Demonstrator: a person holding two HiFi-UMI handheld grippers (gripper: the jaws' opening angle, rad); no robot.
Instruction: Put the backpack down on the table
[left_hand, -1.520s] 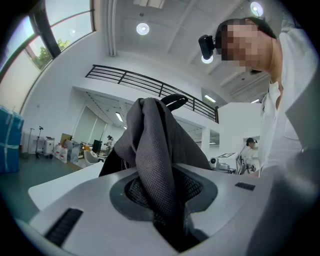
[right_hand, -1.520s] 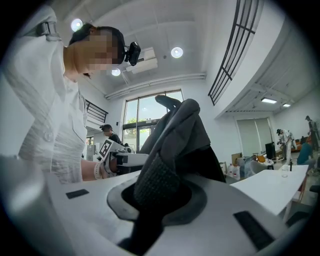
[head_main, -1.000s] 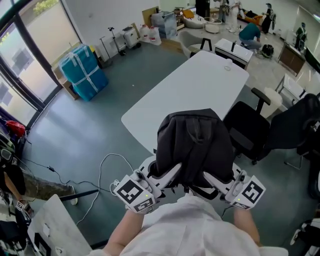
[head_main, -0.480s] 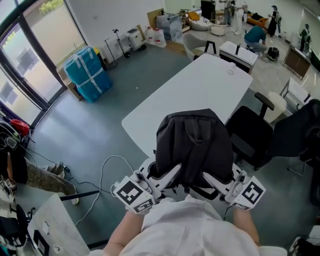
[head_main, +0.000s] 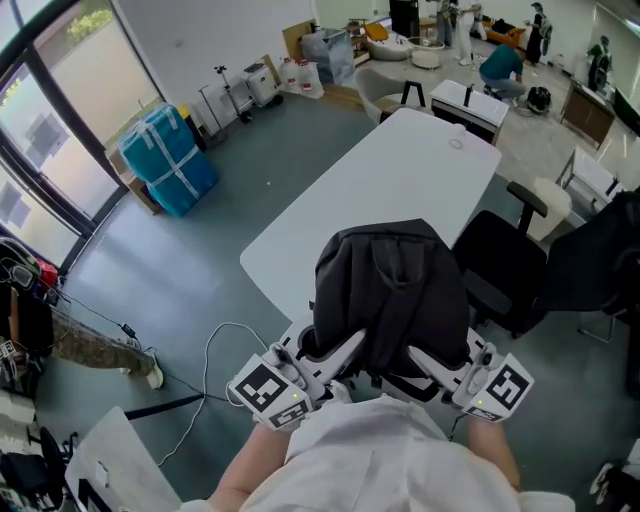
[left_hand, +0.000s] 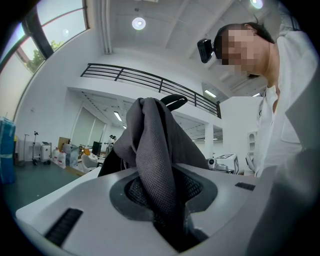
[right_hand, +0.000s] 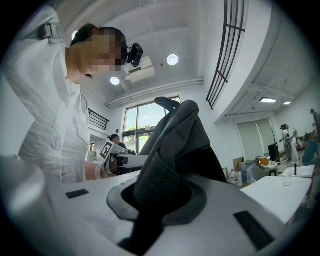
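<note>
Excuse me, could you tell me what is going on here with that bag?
A person is carrying a black backpack with a gripper in each hand. The left gripper and the right gripper are each clamped on a fold of its fabric, near the bottom corners. The backpack is at the near end of the white table; whether it rests on it cannot be told.

The white table (head_main: 380, 190) lies open ahead; a black chair (head_main: 497, 262) crowds its right side, while grey floor (head_main: 180, 270) stays free leftward.
</note>
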